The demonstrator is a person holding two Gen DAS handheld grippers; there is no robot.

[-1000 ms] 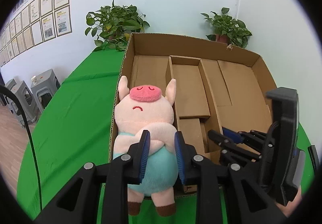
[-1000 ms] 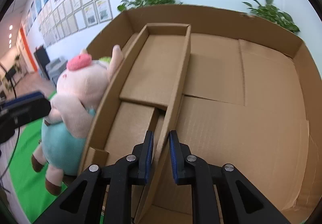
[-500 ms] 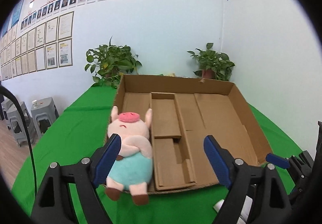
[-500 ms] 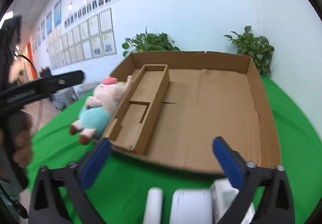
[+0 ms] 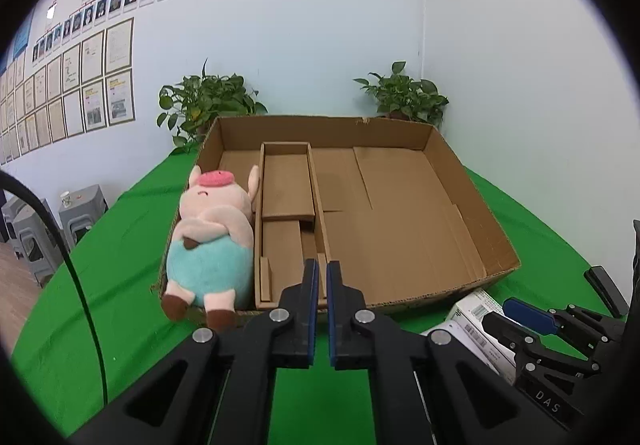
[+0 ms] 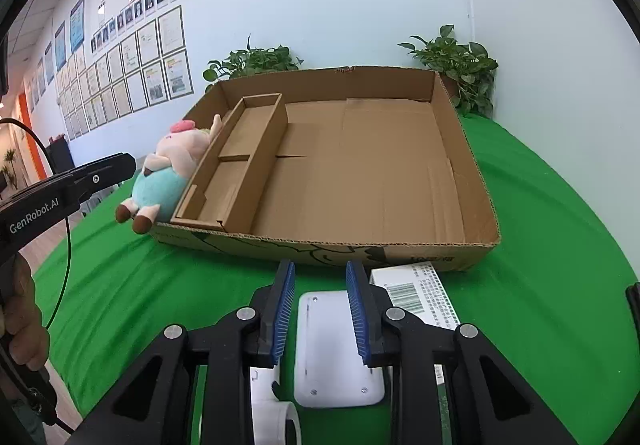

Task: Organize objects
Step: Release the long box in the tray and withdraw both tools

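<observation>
A: Hovering over the green worktop [image 5: 120, 325], the left hand-held gripper [image 5: 321, 277] has just snapped closed, its blue pads almost touching with nothing between them.

B: And the right hand-held gripper [image 6: 320, 309]?

A: Its jaws have just been closing too. They stand partly apart astride a white device [image 6: 332, 349] lying flat on the cloth; whether the pads press on it I cannot tell.

B: Where is the toy?

A: The plush pig [image 5: 212, 241] lies on its back in the left compartment of the cardboard box [image 5: 460, 221], its feet hanging over the near wall.

B: Any writing?

A: "GenRobot.AI" on the left tool as seen from the right wrist, "DAS" on the right tool as seen from the left. A white carton [image 6: 420, 293] beside the device carries a barcode label, its print too small to read.
</observation>
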